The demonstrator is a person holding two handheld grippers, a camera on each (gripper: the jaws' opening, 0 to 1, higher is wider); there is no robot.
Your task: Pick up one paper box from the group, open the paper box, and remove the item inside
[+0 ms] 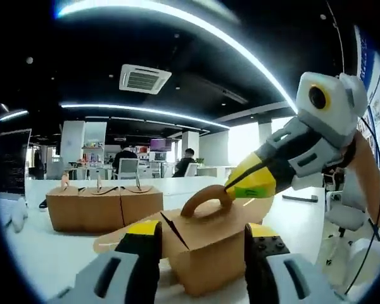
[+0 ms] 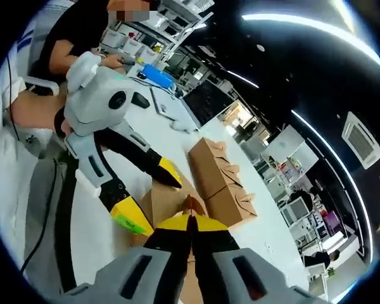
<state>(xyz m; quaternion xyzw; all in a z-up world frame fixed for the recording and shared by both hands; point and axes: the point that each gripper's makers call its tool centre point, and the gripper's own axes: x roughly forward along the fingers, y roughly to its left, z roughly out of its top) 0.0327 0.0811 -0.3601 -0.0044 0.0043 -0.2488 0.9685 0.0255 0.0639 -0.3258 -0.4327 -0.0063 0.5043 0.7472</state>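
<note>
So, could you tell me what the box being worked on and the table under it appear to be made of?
The paper box looks like matte brown kraft cardboard: flat tan faces, sharp folded edges and a curved handle cut from the same sheet. The table has a smooth white top with a faint sheen, probably laminate, though that is uncertain.

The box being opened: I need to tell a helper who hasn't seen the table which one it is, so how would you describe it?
On the white table, a row of brown boxes stands farther back. The box being opened sits alone, nearer, between the left gripper's jaws. Unlike the row, its looped handle is pinched by the right gripper.
</note>
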